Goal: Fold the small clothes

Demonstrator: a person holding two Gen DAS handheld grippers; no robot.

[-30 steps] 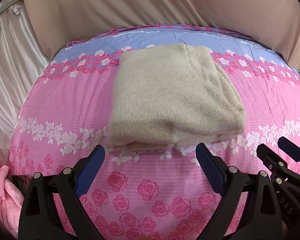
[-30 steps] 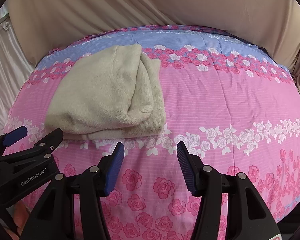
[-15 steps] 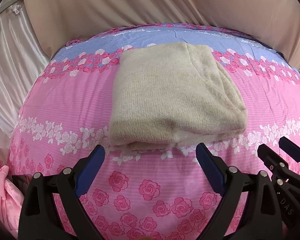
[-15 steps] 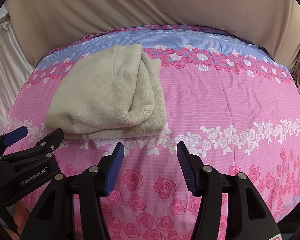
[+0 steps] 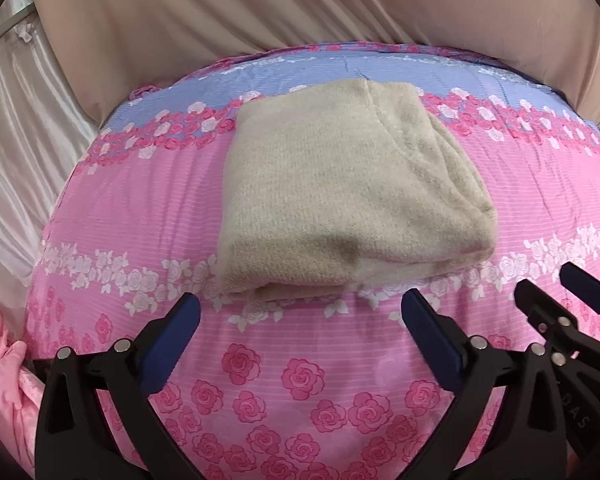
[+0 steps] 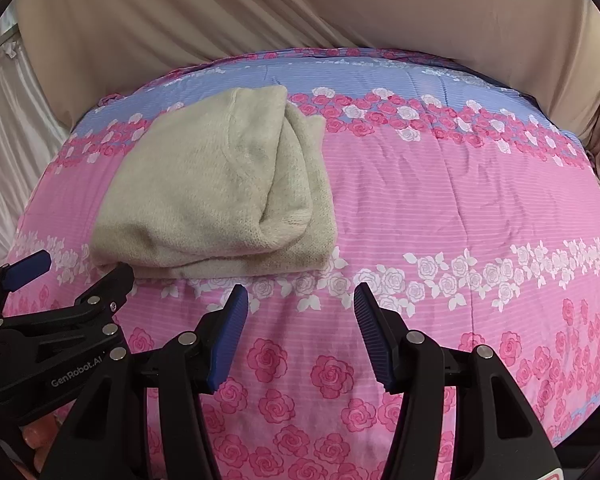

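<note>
A beige knitted garment [image 5: 340, 196] lies folded into a thick rectangle on the pink rose-patterned bedspread [image 5: 268, 376]. My left gripper [image 5: 300, 312] hovers just in front of its near edge, jaws opening wide with nothing between them. In the right wrist view the same folded garment [image 6: 212, 184] sits to the upper left, its layered edge facing right. My right gripper [image 6: 300, 300] stands open over bare bedspread [image 6: 440, 200], nothing between its blue pads. Each gripper shows at the edge of the other's view: the right gripper [image 5: 568, 300], the left gripper [image 6: 76, 268].
A beige draped cloth [image 5: 300, 8] rises behind the bed. Shiny white curtain [image 5: 16, 128] hangs at the left. A crumpled pink garment [image 5: 4, 376] lies off the bed's left front corner. The right half of the bedspread holds nothing.
The left gripper's fingers have spread slightly wider. The folded garment and both hands have stayed in place.
</note>
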